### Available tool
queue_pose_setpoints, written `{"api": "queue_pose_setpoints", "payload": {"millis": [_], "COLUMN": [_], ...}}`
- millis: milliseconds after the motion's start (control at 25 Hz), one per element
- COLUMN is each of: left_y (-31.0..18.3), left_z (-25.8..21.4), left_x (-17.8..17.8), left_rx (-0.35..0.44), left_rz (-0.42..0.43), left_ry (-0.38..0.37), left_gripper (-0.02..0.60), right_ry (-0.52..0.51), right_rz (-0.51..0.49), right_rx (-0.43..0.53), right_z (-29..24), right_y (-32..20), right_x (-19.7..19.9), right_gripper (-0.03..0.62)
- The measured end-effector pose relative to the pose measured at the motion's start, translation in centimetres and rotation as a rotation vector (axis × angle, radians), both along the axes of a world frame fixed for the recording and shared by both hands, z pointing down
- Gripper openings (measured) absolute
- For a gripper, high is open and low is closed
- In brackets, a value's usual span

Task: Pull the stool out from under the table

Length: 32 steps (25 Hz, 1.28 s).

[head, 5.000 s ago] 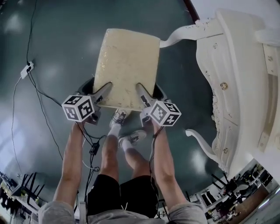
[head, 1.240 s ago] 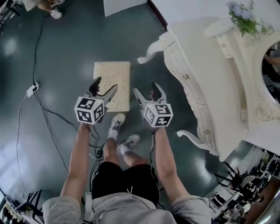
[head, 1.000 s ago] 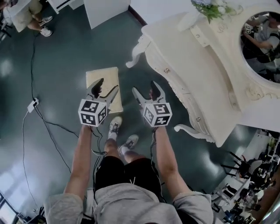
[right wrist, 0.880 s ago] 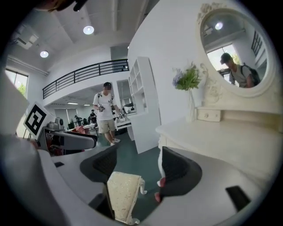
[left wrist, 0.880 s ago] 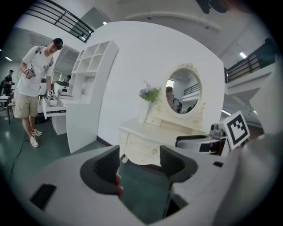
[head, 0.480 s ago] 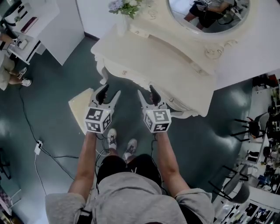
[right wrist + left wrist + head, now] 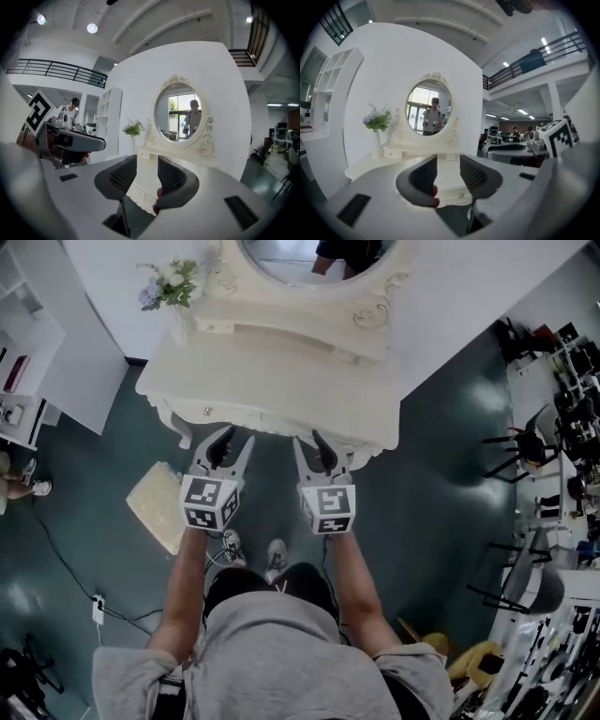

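Since you released it, the stool [image 7: 157,509] has ended up on the floor at your left, clear of the worktop's [image 7: 272,381] front edge. You've raised the left gripper [image 7: 234,437] and right gripper [image 7: 309,440] toward that edge. Both jaw pairs have just been narrowing, are parted, and hold nothing.

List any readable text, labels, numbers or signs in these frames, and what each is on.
No readable words or numbers anywhere.
Left marker cube: black-and-white square patterns, not text.
Right marker cube: the same kind of pattern, not text.
Dressing table: carved trim only, no label.
Racks at the right edge: any print is too small to read.
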<state>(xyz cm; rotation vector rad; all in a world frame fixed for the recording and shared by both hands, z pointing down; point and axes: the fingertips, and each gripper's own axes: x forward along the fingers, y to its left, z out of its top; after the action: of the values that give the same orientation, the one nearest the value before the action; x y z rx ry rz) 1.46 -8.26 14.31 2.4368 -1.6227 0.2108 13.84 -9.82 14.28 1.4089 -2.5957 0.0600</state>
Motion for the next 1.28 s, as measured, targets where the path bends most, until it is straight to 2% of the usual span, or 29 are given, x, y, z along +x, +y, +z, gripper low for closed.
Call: {"api": "queue_pose_setpoints", "payload": {"millis": [320,480,680,920,1280], "left_y": [1.3,1.5,1.8,1.7,1.3], "left_z": [-0.5,-0.9,-0.9,-1.1,-0.7], "left_x": [7.3,10.0,13.0,14.6,13.9], "left_rx": [0.010,0.030,0.042,0.047,0.042], "left_rz": [0.096,0.106,0.144,0.157,0.144], "left_ry": [-0.013,-0.029,-0.048,-0.056,-0.068], "left_gripper": [0.128,0.037,0.026,0.021,0.021], "right_ry": [-0.016,-0.019,-0.023,-0.030,-0.028], "right_rz": [0.148,0.212,0.263,0.285,0.292], "right_rx": [0.014,0.022,0.024,0.038,0.045], "right_z": [-0.8,-0.9,-0.6,-1.1,-0.9], "right_y": [2.7,3.7,4.5,4.5,4.1], "right_x": [7.9,11.7,15.1,16.6,16.3], "right_gripper": [0.085,0.060,0.052,0.045,0.021]}}
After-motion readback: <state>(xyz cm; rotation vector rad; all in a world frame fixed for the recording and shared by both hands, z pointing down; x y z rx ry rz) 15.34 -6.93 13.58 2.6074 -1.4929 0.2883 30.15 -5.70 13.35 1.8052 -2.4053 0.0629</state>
